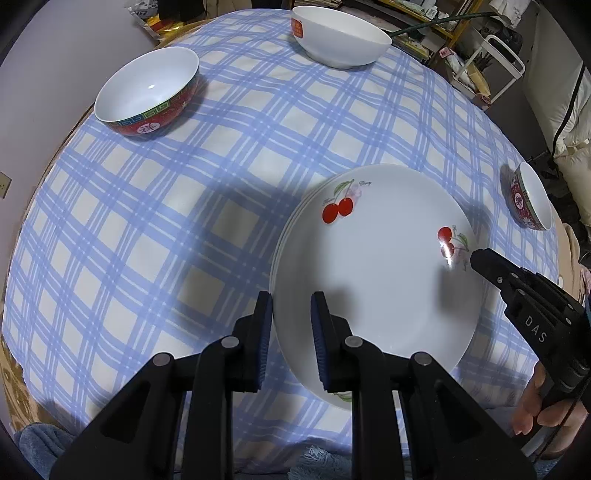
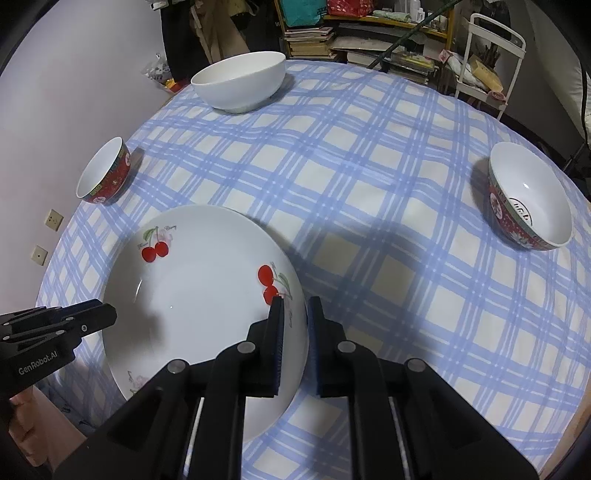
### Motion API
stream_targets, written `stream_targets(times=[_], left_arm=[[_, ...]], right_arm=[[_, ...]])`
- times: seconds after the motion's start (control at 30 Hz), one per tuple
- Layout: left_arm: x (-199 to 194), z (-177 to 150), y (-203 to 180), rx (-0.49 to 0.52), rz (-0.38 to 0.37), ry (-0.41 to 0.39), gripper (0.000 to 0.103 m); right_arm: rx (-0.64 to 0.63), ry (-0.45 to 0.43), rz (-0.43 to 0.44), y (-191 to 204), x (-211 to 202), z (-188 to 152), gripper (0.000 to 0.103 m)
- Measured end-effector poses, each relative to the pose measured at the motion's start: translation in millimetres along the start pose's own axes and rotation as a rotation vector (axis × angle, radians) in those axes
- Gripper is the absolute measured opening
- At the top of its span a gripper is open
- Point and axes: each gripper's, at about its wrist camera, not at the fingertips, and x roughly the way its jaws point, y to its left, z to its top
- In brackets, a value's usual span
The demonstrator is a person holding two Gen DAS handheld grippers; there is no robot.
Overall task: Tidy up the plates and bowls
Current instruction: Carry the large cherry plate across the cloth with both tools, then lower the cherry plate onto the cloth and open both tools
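Both my tools are clamped on the same plate stack [image 1: 373,266] right now. My left tool [image 1: 291,310] has its pads over the rim at about 8 o'clock on the stack, one pad outside and one on the top face, squeezed down on it. My right tool [image 2: 295,314] does the same on the opposite rim, around 4 o'clock in the left wrist view, pads nearly together with the rim edge pinched between them. Looks like three or so plates stacked, going by the edges showing at the left side; can't count them for sure. The top one has red cherry prints. Whether the stack rests on the bench [image 1: 184,221] or is lifted a bit, I can't tell.

The bench has a blue and white checked cloth [image 2: 369,184] over it.

Further out, from the left wrist view: a red bowl [image 1: 147,92] sits at about 10 o'clock, upright, well apart from the plates. A second red bowl [image 2: 528,195] is off at 3 o'clock near the bench edge. At the far side, about 12 o'clock, there's a white bowl [image 1: 340,35], the biggest of the three, with a red sticker on its side.

Behind the bench are cluttered shelves [image 2: 369,37] and a white rack [image 2: 495,55].
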Motion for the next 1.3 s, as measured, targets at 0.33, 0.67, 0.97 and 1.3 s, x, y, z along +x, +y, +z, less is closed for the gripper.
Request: stream_targets(times=[0.33, 0.67, 0.97, 1.3], left_arm=[[-2.3, -2.9, 1.8, 0.000, 0.015, -0.004, 0.021], [-10.6, -6.3, -6.7, 0.055, 0.052, -0.043, 0.027], [-19.2, -9.3, -17.6, 0.126, 0.107, -0.073, 0.041], [-52.1, 4.1, -29.3, 0.187, 0.188, -0.182, 0.070]], right_arm=[[0.008, -0.019, 0.003, -1.4, -4.8, 1.3, 0.014], [0.032, -0.035, -0.002, -6.6, -10.6, 4.9, 0.015], [0.084, -0.078, -0.004, -16.0, -30.8, 5.2, 0.046], [0.127, -0.210, -0.058, -25.6, -60.7, 7.8, 0.079]])
